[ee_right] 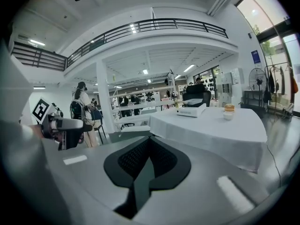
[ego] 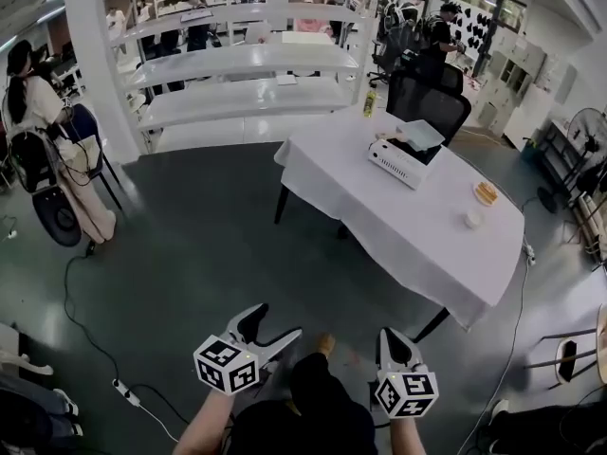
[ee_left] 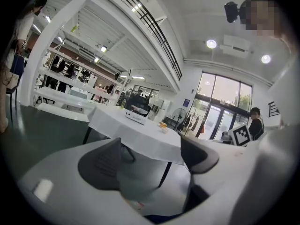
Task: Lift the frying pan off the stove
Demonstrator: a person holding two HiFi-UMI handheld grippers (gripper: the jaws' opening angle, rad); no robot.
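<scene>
- No frying pan can be made out. The likeliest stove is the white box (ego: 402,161) on the cloth-covered table (ego: 379,211), well ahead of both sets of fingertips, with something flat and pale on top.
- The left gripper (ego: 272,329) has its fingers spread with nothing between them — probably kept ready for a handle.
- The right gripper (ego: 396,339) has its fingers pressed together on nothing.
- Both are held low and close to the body, so I judge the approach has not begun.
- The head view alone shows the floor gap between the fingertips and the table.
- The left gripper view (ee_left: 152,154) and right gripper view (ee_right: 148,146) confirm the jaw states. From their lower angle the white box (ee_right: 190,111) appears side-on.
</scene>
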